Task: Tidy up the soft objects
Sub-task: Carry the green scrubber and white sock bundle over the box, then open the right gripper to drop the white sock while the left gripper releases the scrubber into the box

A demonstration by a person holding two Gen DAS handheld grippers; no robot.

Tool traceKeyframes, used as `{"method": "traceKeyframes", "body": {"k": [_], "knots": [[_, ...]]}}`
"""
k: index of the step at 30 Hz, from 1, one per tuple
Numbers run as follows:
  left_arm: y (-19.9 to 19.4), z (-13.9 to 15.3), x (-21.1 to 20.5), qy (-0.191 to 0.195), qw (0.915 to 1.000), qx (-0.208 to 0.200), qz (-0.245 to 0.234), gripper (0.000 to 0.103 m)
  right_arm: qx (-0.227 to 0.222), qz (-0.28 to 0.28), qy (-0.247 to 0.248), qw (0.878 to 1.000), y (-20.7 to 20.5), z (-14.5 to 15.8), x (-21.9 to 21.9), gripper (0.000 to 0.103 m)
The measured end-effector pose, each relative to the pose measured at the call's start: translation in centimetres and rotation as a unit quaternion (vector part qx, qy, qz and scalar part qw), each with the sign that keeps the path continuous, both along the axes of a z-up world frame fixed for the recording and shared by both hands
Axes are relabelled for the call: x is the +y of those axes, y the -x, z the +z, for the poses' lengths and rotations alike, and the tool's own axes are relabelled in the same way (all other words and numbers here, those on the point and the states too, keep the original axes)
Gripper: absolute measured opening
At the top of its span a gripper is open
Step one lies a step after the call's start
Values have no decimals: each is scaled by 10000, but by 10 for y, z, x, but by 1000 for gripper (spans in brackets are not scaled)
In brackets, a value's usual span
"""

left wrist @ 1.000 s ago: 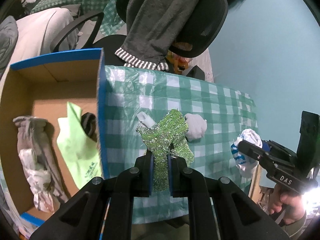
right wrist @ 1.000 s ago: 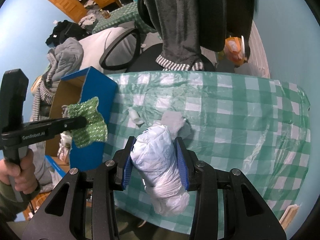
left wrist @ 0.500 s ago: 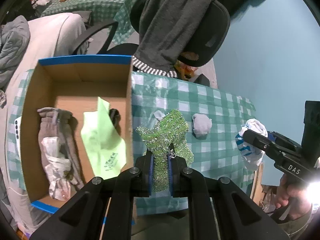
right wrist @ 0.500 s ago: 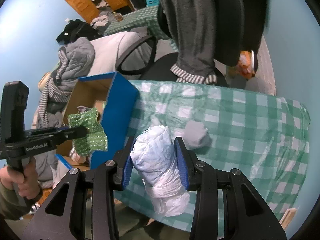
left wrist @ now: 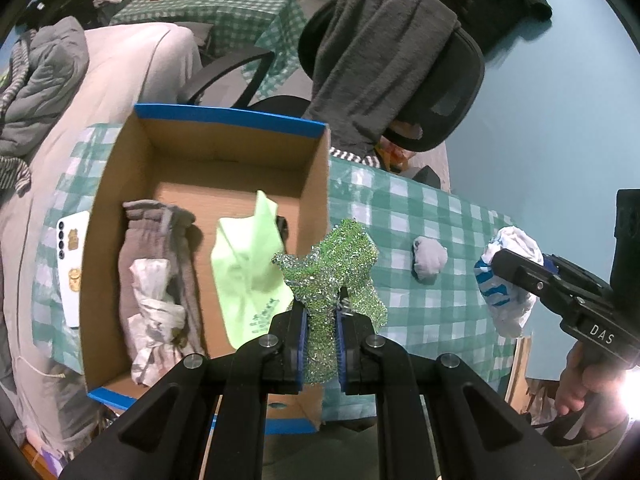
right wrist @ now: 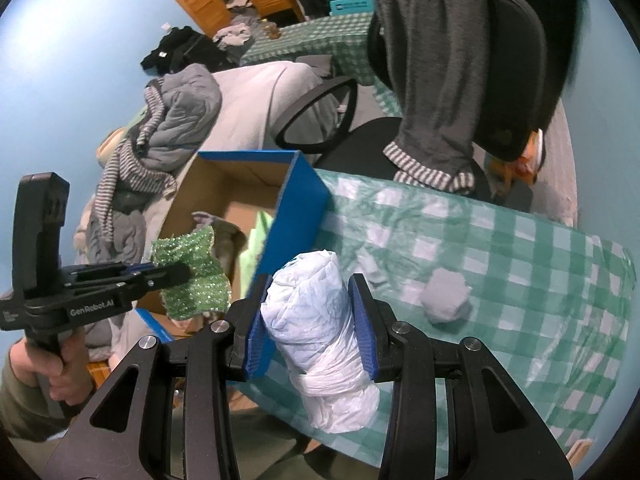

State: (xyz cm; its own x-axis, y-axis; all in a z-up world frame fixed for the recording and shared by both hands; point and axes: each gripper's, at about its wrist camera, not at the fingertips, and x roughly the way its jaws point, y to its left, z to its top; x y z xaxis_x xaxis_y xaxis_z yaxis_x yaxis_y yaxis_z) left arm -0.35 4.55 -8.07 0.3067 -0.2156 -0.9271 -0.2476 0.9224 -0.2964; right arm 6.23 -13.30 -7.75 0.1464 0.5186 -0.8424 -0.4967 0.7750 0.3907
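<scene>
The green sparkly mesh cloth (left wrist: 332,268) hangs in the air, pinched low down between the blue pads of the left hand-held gripper (left wrist: 322,332), its loose upper part flaring over the right wall of the open cardboard box (left wrist: 316,184). In the left wrist view the box lies at about nine to ten o'clock from the cloth, and it already holds a grey garment (left wrist: 156,248) with a knotted white bag on it and a lime-green cloth (left wrist: 244,264). The white plastic bag bundle (right wrist: 320,320) is clamped between the jaws of the right hand-held gripper (right wrist: 312,320), which stand partly apart around its bulk; it floats above the near edge of the green checked counter (right wrist: 520,272), just to the right of the box's blue outer wall. A small grey balled sock (right wrist: 446,296) sits on the counter at about three o'clock from the bundle.

The step in hand appears to be carrying both items to the box. To do it well, the left gripper should clear the box wall fully before the jaws part, so that the cloth falls into the bare cardboard toward the far wall instead of draping over the rim. The bundle should follow from the right only once the left gripper is out of the way, since both share the same narrow opening.
</scene>
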Motion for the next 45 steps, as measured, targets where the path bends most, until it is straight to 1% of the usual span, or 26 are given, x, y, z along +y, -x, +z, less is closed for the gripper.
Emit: {"method": "traceKeyframes", "body": {"k": [15, 28, 35, 45], "knots": [[27, 2, 50, -46, 9990, -62, 436, 11, -15, 637, -80, 9979, 8, -1, 72, 39], [49, -9, 90, -105, 9974, 60, 710, 11, -20, 1142, -64, 9934, 24, -7, 136, 39], [55, -16, 107, -124, 9971, 161, 735, 11, 28, 1241, 1, 9923, 29, -16, 162, 39], [59, -29, 121, -138, 9975, 298, 629, 11, 130, 1177, 41, 9930, 35, -26, 179, 39]]}}
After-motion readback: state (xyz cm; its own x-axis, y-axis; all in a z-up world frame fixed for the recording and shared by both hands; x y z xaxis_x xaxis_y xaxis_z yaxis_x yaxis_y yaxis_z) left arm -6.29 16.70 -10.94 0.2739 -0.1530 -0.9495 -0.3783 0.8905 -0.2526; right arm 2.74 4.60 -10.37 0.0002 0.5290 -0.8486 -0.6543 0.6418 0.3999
